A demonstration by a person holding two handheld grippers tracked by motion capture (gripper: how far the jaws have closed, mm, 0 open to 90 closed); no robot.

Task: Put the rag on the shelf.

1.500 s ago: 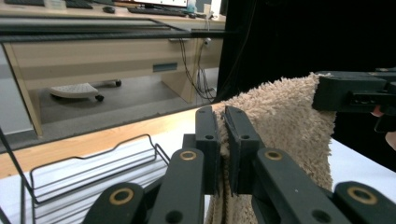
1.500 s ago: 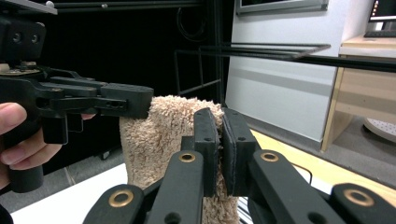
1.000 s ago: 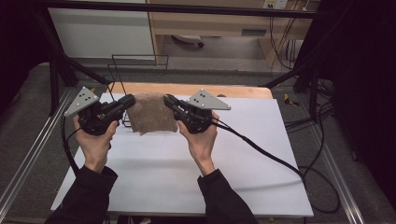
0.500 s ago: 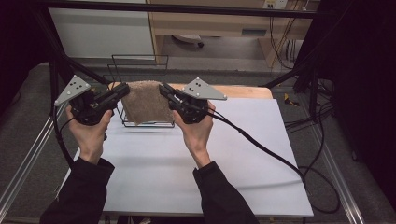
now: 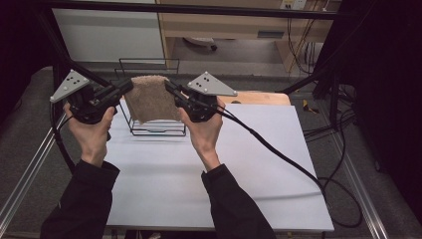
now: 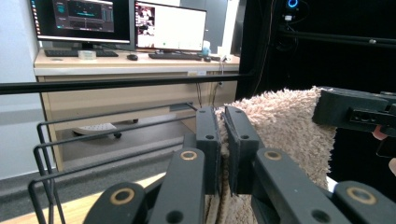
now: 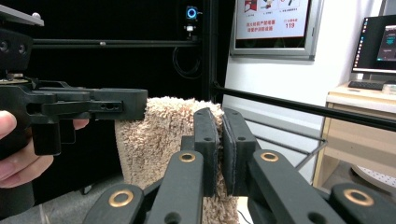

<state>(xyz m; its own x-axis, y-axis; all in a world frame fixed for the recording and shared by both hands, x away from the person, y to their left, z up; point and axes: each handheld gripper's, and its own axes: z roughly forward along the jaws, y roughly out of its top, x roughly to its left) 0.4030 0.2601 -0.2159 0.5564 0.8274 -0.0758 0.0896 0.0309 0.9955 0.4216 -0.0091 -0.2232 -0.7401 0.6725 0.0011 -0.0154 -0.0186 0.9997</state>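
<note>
both the left gripper (image 5: pixel 124 88) and right gripper (image 5: pixel 170 88) clench a tan towel (image 5: pixel 151 98) above the wire rack (image 5: pixel 158 130).

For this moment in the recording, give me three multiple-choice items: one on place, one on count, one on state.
1. Where is the towel?
A. flat on the table
B. held up over the wire rack
C. on the floor

2. How many tongs grip it?
A. none
B. one
C. two

3. How does the towel sit?
A. hanging from its top edge
B. rolled tight
C. bunched in a ball

Answers: 1 B, it hangs above the rack in the high view. 2 C, the left tongs and right tongs each pinch pile. 3 A, its lower edge hangs free.
</note>
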